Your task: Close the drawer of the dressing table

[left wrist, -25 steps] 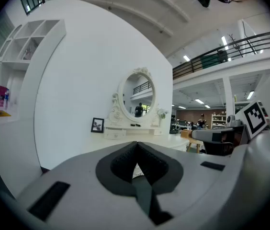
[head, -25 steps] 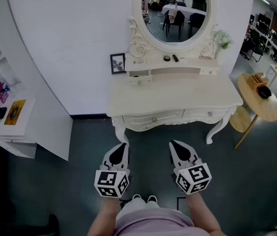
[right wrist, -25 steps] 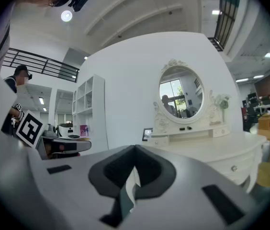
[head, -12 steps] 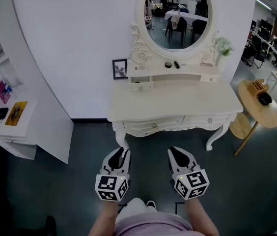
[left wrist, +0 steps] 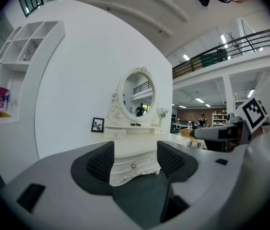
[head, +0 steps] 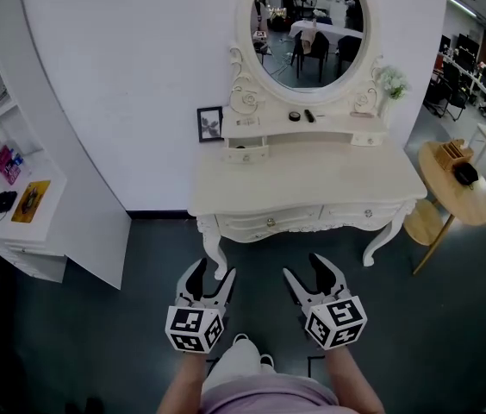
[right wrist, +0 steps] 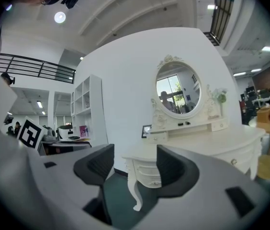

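Note:
The white dressing table with its oval mirror stands against the wall ahead. On its upper shelf, the small left drawer sticks out a little; the wide front drawers sit flush. My left gripper and right gripper hover side by side over the dark floor, short of the table's front. Both are opening, with nothing between their pads. In the left gripper view the table front shows between the jaws of the left gripper. The right gripper frames the table's left leg.
A white shelf unit with small items stands at the left. A round wooden side table is at the right. A framed picture and a flower vase rest on the dressing table. The person's feet are below the grippers.
Both grippers' jaws have gone from shut to spread apart. The hands have stayed where they were in front of the table.

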`<state>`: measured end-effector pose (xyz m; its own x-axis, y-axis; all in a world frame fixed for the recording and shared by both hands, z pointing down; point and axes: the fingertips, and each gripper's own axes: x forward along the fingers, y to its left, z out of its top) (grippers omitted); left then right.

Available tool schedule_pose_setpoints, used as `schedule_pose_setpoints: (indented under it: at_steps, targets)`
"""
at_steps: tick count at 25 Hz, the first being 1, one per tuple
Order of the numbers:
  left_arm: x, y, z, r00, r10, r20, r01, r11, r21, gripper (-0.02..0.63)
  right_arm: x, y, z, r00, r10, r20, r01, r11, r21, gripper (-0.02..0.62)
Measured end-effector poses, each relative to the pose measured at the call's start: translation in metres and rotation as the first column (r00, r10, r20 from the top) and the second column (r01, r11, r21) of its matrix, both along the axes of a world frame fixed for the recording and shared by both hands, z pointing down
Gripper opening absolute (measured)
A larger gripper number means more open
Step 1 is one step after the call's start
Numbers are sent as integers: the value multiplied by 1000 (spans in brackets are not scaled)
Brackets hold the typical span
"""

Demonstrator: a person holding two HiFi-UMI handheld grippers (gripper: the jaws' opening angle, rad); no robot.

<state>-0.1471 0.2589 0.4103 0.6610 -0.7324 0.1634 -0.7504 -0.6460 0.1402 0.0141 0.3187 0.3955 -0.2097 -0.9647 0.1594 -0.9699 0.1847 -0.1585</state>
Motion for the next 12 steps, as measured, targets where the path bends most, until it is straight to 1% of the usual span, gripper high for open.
schedule_pose_setpoints:
  at_steps: [2,6,12]
  targets:
    - [0,-4,3,1000,-5,4,5,1000,-7,283,1,-3,2,1000,-3,6,3,1000,-4,298]
    - [2,-16,11,1000,-11,11,11,1000,-18,308,4,-14,6,1000,-9,15,9,1000,-13,327]
    - [11,-58,24,1000,-17,9,17,999,-33,342,15,-49,16,1000,-4,20,4,1000,-26,364]
